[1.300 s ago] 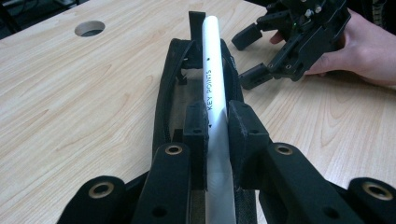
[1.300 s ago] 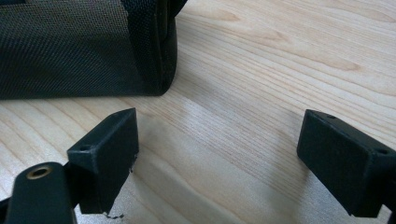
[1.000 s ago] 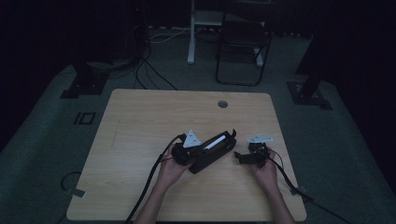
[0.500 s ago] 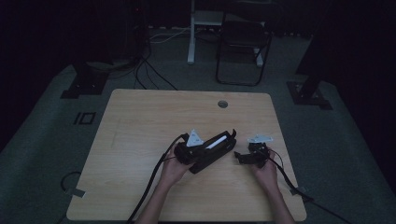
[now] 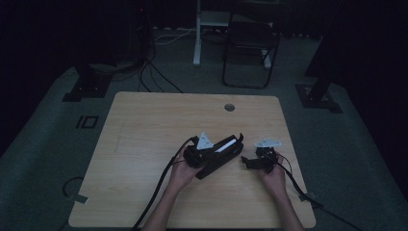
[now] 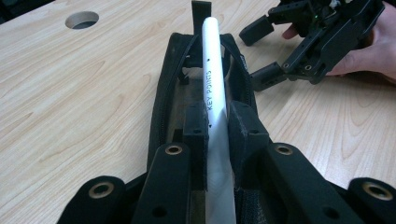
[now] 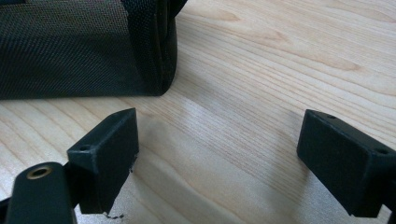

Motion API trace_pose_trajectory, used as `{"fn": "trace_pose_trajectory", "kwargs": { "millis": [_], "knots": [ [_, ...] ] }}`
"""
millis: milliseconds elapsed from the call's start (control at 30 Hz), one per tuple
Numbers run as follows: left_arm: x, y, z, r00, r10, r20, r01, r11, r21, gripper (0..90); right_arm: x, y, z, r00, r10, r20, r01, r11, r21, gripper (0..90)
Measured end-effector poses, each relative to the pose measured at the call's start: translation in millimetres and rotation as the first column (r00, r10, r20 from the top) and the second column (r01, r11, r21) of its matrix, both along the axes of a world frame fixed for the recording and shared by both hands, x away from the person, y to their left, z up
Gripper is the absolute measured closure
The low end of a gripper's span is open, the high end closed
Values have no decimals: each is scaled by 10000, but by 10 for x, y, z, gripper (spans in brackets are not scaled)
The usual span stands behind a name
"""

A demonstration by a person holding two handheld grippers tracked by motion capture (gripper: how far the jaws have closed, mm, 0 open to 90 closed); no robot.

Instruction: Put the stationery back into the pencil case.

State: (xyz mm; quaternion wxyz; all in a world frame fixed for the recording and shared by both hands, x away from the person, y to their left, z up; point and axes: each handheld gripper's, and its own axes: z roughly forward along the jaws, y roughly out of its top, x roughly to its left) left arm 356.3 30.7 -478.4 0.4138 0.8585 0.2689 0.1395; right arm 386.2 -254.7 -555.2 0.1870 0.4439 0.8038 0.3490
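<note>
A black fabric pencil case [image 5: 219, 157] [image 6: 166, 112] lies unzipped on the wooden table [image 5: 144, 125]. My left gripper [image 5: 208, 153] [image 6: 215, 126] is shut on a white pen-like stick [image 6: 211, 79] printed "KEY POINTS", which reaches over the case's open mouth. My right gripper [image 5: 249, 162] [image 7: 219, 158] stands open just right of the case, close above the table, with nothing between its jaws. The case's woven side [image 7: 79, 46] shows ahead of it. In the left gripper view the right gripper [image 6: 266, 56] shows at the upper right, in a hand.
A round cable hole [image 5: 229, 107] [image 6: 82, 19] is in the table's far side. Cables trail from both grippers off the near edge. A chair [image 5: 250, 48] and stand bases sit on the dark floor beyond the table.
</note>
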Motion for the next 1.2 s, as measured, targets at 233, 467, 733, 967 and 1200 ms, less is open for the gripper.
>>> {"fn": "trace_pose_trajectory", "kwargs": {
  "millis": [233, 467, 733, 967, 1200],
  "knots": [
    [24, -12, -20, 10000, 24, -23, -24, 10000, 34, 784, 0, 0, 0, 10000, -1, 0, 1, 10000, 4, 128],
    [38, -37, -42, 10000, 78, -14, -78, 9999, 108, 747, 0, 0, 0, 10000, 0, 0, 0, 10000, 1, 128],
    [6, 140, 97, 9979, 551, 355, -542, 9982, -253, 475, 0, 0, 0, 10000, 0, -1, 0, 10000, 2, 128],
    [18, 535, 172, 9875, 1370, 779, -1331, 9897, -536, 415, 0, 0, 0, 10000, 5, 0, -5, 10000, 4, 128],
    [78, 861, 90, 9761, 2112, 515, -2090, 9769, -451, 414, 0, 0, 0, 10000, -1, -4, 1, 10000, 6, 128]
  ]
}}
